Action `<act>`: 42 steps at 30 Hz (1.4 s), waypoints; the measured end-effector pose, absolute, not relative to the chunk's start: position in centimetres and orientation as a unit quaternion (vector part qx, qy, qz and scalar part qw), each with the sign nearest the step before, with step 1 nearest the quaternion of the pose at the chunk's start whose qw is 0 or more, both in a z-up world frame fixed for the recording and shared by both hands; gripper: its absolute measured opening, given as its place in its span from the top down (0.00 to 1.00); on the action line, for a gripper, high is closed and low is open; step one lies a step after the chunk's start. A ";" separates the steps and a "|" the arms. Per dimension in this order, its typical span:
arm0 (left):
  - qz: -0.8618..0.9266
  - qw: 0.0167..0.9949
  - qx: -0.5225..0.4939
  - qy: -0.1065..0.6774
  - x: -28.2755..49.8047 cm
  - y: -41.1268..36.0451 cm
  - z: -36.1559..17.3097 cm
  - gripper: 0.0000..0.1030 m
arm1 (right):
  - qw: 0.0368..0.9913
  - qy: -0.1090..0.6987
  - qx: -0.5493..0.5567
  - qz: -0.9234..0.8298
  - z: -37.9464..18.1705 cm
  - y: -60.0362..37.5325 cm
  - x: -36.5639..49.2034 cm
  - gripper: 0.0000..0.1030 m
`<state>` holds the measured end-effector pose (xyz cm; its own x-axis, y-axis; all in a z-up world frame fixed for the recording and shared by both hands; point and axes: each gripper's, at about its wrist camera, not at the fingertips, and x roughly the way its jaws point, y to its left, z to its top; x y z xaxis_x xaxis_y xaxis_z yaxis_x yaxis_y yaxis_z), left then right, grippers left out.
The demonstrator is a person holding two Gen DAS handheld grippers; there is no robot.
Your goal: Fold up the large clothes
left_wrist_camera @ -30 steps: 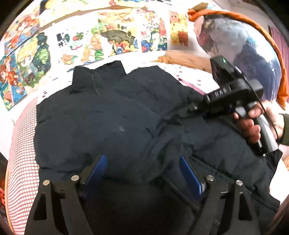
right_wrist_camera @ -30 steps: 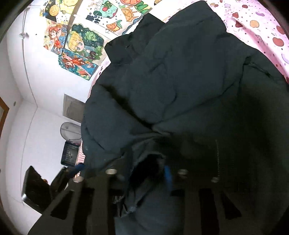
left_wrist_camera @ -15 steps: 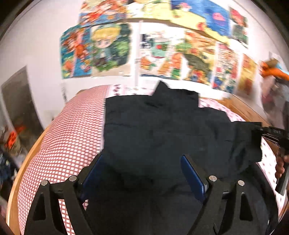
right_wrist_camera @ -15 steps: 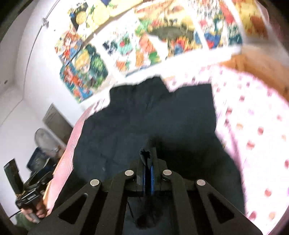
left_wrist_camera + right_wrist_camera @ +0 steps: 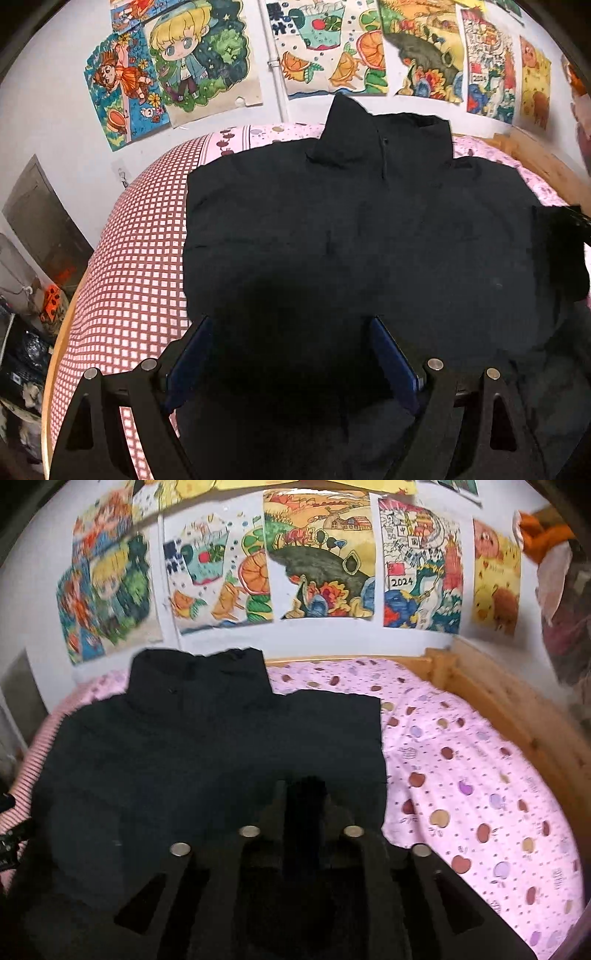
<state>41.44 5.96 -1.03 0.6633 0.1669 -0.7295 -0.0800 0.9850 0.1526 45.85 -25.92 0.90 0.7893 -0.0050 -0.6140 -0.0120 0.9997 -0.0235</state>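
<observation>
Nearest the left camera, the left claw (image 5: 291, 354) stands wide open over the near part of the black jacket (image 5: 351, 240), its blue pads (image 5: 391, 363) clear of the cloth at 5 and 7 o'clock in that view, nothing pinched. In the right view the right claw (image 5: 304, 805) sits low at 6 o'clock and its jaws are opening; dark cloth lies under and between them, but black on black hides whether any fabric is caught there, so I cannot tell. The jacket lies spread on the bed (image 5: 480, 775), collar (image 5: 199, 679) pointing to 12 o'clock toward the wall, both sides apparently folded in so the body reads as a rough rectangle, with the checked sheet (image 5: 129, 266) at 9 o'clock and the pink fruit-print sheet at 3 o'clock. My judgement is that the step in hand is letting go of the side fold and setting up the lengthwise fold. To do that well, the right claw should lift off straight so it does not drag the flap back open, and both claws should take the near hem at matching corners, gripping all layers of the puffy cloth, then carry it evenly toward the collar. Beyond the bed, posters (image 5: 321, 557) cover the wall.
</observation>
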 end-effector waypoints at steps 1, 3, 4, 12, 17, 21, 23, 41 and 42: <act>0.067 0.910 0.054 0.405 41.6 6.0 -1.3 0.17 | 0.947 0.322 -0.015 0.007 0.9 -25.9 45.8 0.66; 0.062 0.906 0.048 0.417 42.2 6.1 -2.4 0.17 | 0.947 0.318 -0.025 0.020 0.7 -25.5 45.6 0.62; 0.062 0.904 0.045 0.420 42.1 6.2 -2.7 0.17 | 0.947 0.318 -0.047 0.013 0.4 -25.1 45.5 0.60; 0.082 0.899 0.046 0.429 42.3 6.2 -5.2 0.00 | 0.937 0.320 -0.137 0.023 -3.1 -22.4 44.6 0.29; 0.072 0.898 0.016 0.434 42.2 7.1 -6.5 0.00 | 0.922 0.352 -0.158 0.017 -6.0 -21.9 45.3 0.13; 0.071 0.901 0.015 0.428 41.8 6.7 -7.3 0.00 | 0.918 0.372 -0.130 0.030 -7.4 -22.7 45.8 0.04; 0.072 0.904 0.016 0.422 41.4 6.5 -7.6 0.00 | 0.915 0.387 -0.101 0.048 -8.0 -23.6 46.2 0.01; 0.086 0.915 0.024 0.393 39.8 4.9 -9.4 0.00 | 0.921 0.377 -0.083 0.058 -9.9 -24.0 45.6 0.01; 0.086 0.915 0.024 0.393 39.8 4.9 -9.4 0.00 | 0.921 0.376 -0.083 0.058 -9.9 -24.0 45.7 0.01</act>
<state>39.77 4.88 -9.37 0.6769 0.1769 -0.7145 -0.1390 0.9839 0.1120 45.66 -24.05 -9.89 0.7099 0.0441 -0.7030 -0.1692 0.9795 -0.1094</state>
